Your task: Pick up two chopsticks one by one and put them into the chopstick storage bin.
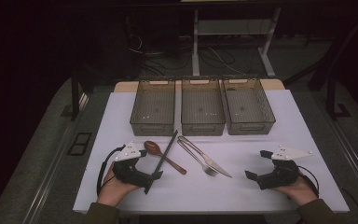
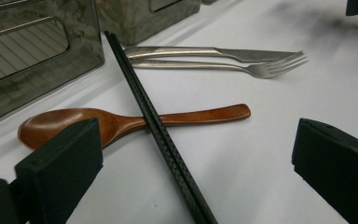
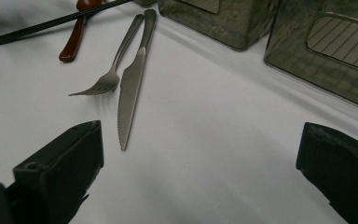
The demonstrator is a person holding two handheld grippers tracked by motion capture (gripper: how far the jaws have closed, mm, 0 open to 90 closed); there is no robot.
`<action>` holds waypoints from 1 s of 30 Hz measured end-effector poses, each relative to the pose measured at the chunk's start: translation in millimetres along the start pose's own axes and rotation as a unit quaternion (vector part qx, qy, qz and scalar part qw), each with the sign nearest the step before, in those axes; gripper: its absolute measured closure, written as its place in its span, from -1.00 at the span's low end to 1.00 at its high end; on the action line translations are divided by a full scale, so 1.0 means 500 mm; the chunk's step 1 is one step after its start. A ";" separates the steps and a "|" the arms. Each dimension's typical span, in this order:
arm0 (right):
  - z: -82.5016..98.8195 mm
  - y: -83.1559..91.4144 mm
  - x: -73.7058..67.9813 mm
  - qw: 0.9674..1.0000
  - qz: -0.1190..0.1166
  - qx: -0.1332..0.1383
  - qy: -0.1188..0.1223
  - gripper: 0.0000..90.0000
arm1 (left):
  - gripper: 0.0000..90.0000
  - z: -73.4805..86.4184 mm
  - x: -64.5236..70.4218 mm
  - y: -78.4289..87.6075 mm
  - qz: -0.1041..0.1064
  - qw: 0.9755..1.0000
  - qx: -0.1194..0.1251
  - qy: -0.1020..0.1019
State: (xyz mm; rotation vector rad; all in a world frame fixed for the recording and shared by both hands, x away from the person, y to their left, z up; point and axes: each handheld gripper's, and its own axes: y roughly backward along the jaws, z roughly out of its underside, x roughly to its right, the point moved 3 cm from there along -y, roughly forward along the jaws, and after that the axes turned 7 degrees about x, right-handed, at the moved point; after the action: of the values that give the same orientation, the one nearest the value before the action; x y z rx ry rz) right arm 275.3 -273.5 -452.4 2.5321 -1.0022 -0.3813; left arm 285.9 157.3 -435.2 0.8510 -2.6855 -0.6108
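Observation:
On the white table lie a wooden spoon [image 1: 153, 147], a pair of black chopsticks [image 1: 165, 154] crossing its handle, a steel fork [image 1: 193, 156] and a steel knife [image 1: 214, 165] side by side. My left gripper [image 1: 149, 164] rests on the table at the near end of the chopsticks, open. In the left gripper view the chopsticks [image 2: 158, 130] run between its jaws, untouched, with the spoon [image 2: 51, 123] behind the left jaw. My right gripper [image 1: 258, 164] stands open, right of the knife [image 3: 130, 88] and fork [image 3: 107, 81], with bare table between its jaws.
Three translucent grey baskets stand in a row at the back: left [image 1: 151, 127], middle [image 1: 202, 127], right [image 1: 251, 126]. All three look empty. The table's near edge [image 1: 214, 207] runs just in front of both hands. Beyond the table is a dark floor with cables and desk legs.

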 end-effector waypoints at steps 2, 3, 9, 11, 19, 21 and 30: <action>0.000 0.000 0.000 1.000 0.000 -0.001 0.000 -1.00 | -0.94 0.000 -0.001 0.001 -0.002 1.000 -0.002 -0.003; 0.000 -0.001 -0.001 1.000 0.000 -0.001 0.001 -1.00 | -0.93 0.001 -0.001 0.002 -0.004 1.000 -0.004 -0.005; 0.000 -0.001 -0.002 1.000 0.000 -0.002 0.002 -1.00 | -0.70 0.006 -0.006 0.002 -0.015 1.000 -0.017 0.002; 0.001 -0.001 -0.002 1.000 0.000 -0.002 0.002 -1.00 | -0.64 0.008 -0.008 0.001 -0.018 1.000 -0.023 0.003; 0.001 -0.002 -0.001 1.000 0.000 -0.005 0.001 -1.00 | -0.10 0.018 -0.016 0.001 -0.010 0.999 -0.038 0.015; 0.001 -0.003 -0.001 1.000 0.000 -0.005 0.002 -1.00 | 0.04 0.020 -0.017 -0.001 -0.006 0.999 -0.041 0.020; 0.001 -0.002 0.000 1.000 0.001 -0.006 0.001 -1.00 | 0.45 0.026 -0.014 -0.012 0.001 0.998 -0.063 0.017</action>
State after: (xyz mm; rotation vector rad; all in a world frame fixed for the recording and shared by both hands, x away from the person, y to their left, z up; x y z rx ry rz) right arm 275.9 -272.9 -453.4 2.5210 -0.9974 -0.3825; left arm 289.8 161.1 -450.4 0.8185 -2.5853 -0.7485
